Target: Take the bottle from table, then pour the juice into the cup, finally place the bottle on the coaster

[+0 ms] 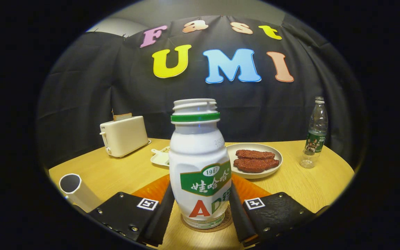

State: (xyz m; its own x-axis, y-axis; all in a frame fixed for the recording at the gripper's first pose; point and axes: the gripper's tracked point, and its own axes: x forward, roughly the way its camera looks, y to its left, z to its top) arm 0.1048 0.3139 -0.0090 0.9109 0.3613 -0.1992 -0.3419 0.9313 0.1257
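Note:
A white juice bottle [200, 156] with a green neck ring, a green label and no cap stands upright between my fingers. Its base rests on a round brown coaster [223, 225] on the wooden table [300, 184]. My gripper [201, 194] is shut on the bottle, one finger pressed on each side of its lower body. A white cup [74, 190] with a dark inside stands to the left, beside the left finger.
An orange mat [151, 189] lies just behind the bottle. Beyond it are a plate [255, 173] with two brown meat slices, a small white dish [160, 157], a cream toaster [123, 136] at the back left and a clear water bottle [314, 133] at the back right.

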